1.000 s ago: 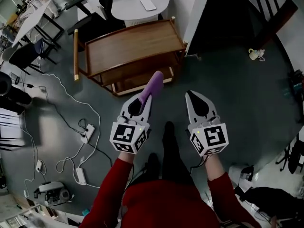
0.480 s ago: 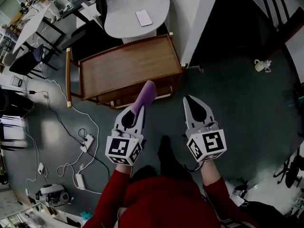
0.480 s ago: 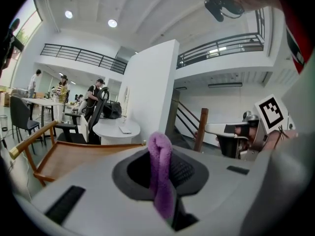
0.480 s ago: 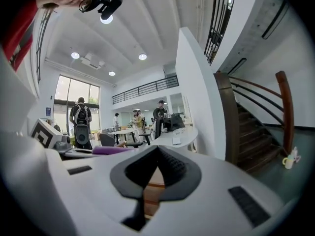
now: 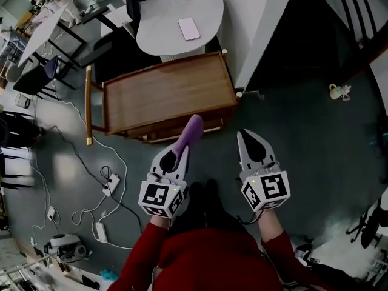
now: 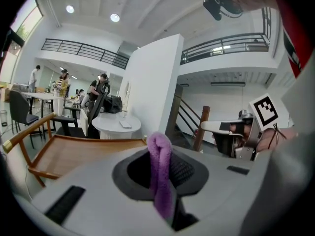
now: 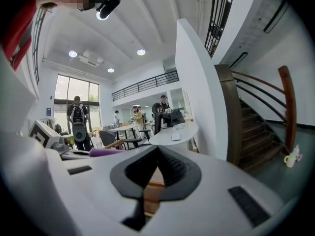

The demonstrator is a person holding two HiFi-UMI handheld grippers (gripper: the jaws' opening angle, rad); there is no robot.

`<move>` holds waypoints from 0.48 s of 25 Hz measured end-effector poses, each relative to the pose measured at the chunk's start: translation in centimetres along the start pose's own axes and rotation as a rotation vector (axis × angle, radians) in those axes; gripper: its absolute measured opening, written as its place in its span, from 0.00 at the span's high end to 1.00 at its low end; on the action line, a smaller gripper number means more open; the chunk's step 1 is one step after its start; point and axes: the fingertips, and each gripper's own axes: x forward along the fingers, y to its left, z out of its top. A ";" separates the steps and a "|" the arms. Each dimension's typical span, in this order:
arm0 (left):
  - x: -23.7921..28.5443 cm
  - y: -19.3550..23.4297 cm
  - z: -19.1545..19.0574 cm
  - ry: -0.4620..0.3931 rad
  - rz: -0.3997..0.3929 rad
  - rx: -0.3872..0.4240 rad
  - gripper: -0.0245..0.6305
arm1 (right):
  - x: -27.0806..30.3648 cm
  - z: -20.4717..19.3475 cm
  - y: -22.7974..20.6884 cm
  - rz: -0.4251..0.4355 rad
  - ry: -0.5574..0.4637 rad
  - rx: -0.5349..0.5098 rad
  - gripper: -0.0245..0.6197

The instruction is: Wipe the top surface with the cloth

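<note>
A wooden cart with a flat top stands on the grey floor ahead of me. My left gripper is shut on a rolled purple cloth that sticks out past its tips toward the cart's near edge. In the left gripper view the purple cloth stands pinched between the jaws, with the cart top beyond at the left. My right gripper hangs beside it over the bare floor, shut and holding nothing, with the cart showing just past its jaws in the right gripper view.
A round white table with a phone stands behind the cart. A white wall corner and a dark staircase lie to the right. Cables and power strips trail over the floor at left. Chairs and desks are at far left.
The cart and white table now sit a little farther right and up in the head view. Both grippers stay side by side, the left still holding the cloth.
</note>
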 end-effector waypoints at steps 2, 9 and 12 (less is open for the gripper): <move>0.8 -0.9 -0.7 0.018 -0.036 -0.013 0.88 | -0.1 -0.2 -0.1 0.000 0.009 -0.008 0.94; 6.3 -4.4 -5.9 0.110 -0.201 -0.021 0.88 | 1.4 -2.8 -1.7 0.003 0.027 -0.034 0.94; 9.9 -4.4 -9.7 0.136 -0.251 -0.052 0.88 | 2.3 -5.8 -3.2 -0.009 0.022 -0.048 0.94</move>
